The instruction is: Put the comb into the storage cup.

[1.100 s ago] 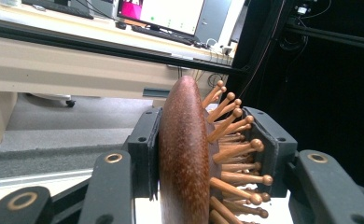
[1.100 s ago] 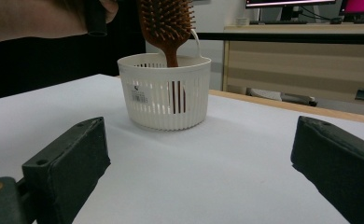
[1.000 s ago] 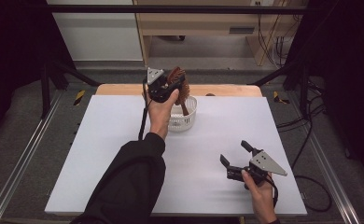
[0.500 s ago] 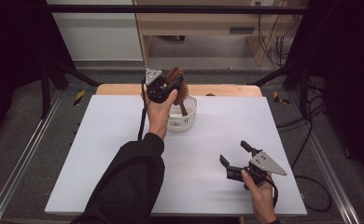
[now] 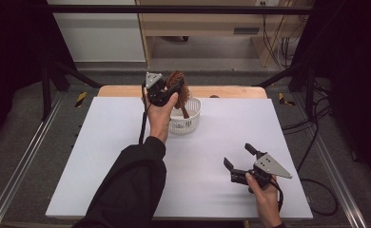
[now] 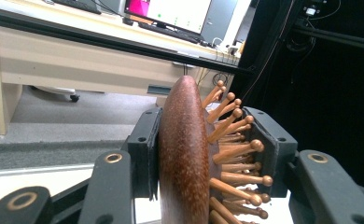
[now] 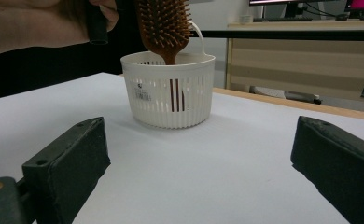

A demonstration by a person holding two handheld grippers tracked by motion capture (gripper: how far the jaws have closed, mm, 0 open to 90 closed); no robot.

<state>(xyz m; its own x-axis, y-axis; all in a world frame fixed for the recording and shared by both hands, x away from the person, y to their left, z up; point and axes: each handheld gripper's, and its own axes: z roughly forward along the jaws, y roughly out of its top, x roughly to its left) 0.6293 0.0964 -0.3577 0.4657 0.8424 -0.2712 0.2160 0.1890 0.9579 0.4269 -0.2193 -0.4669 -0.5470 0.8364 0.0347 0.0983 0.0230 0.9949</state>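
Note:
A brown wooden hairbrush [image 5: 179,90] with peg bristles stands handle down in a small white slotted basket [image 5: 185,120] at the table's far middle. My left gripper [image 5: 168,88] is shut on the brush head [image 6: 185,154], its jaws pressing the back and the bristle side. In the right gripper view the brush [image 7: 163,23] hangs with its handle inside the basket [image 7: 169,91]. My right gripper [image 5: 238,157] rests near the front right of the table, open, with nothing between its fingers [image 7: 68,163].
The white table top [image 5: 102,156] stretches wide around the basket. A wooden strip [image 5: 231,91] runs along its far edge. A desk with cables [image 5: 274,33] stands behind the table, and metal frame rails [image 5: 22,161] flank both sides.
My left gripper with the brush has shifted very slightly over the basket. The right gripper has stayed in place.

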